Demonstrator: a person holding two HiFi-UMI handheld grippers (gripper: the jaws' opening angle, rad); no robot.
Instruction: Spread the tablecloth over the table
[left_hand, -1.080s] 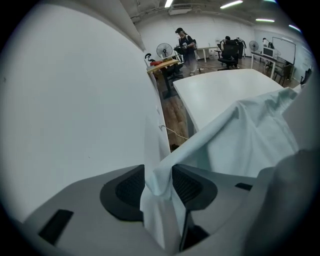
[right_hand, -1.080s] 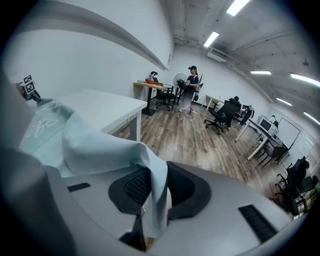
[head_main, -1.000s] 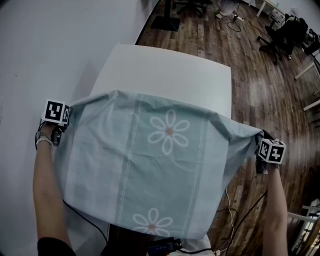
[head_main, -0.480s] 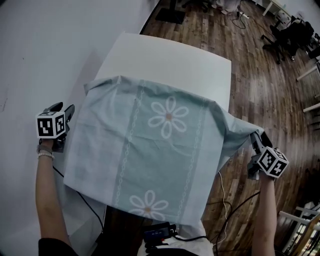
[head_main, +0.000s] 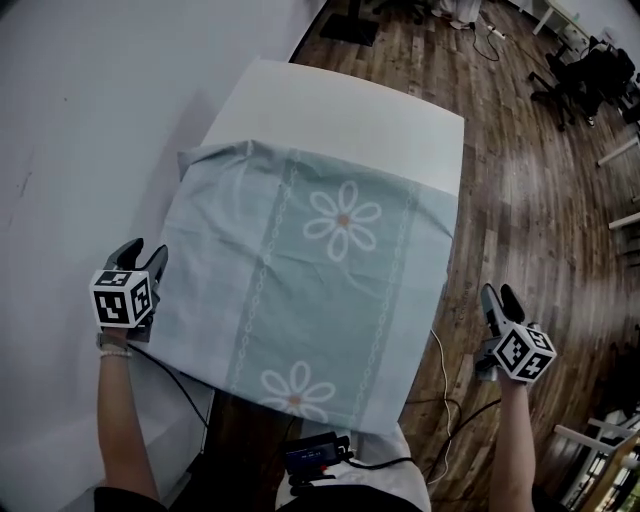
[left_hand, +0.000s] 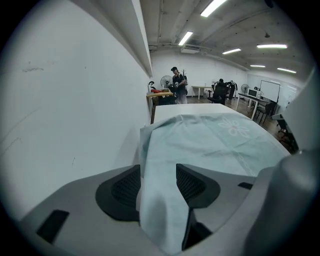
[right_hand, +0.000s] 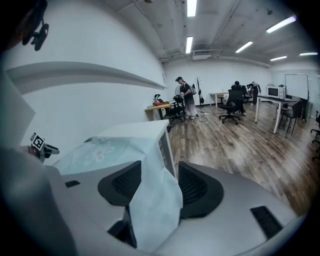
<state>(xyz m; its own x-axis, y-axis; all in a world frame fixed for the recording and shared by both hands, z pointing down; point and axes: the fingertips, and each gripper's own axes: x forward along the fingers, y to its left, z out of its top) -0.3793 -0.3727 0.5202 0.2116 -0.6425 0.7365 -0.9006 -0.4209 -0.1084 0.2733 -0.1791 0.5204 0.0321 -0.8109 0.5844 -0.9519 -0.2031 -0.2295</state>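
Hand-held grippers, left (head_main: 145, 252) and right (head_main: 499, 296), freshly opened, empty; tablecloth (head_main: 300, 270) on table (head_main: 340, 110).

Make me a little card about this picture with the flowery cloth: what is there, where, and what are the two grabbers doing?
Table: white rectangular table, far strip uncovered
Cloth: pale green fabric tablecloth with white daisies, spread over the near part of the table
Left gripper: jaws apart, have just been opening; cloth hangs loose between them
Right gripper: jaws apart, have just been opening; cloth corner loose between them
Floor: dark wooden boards, right of the table
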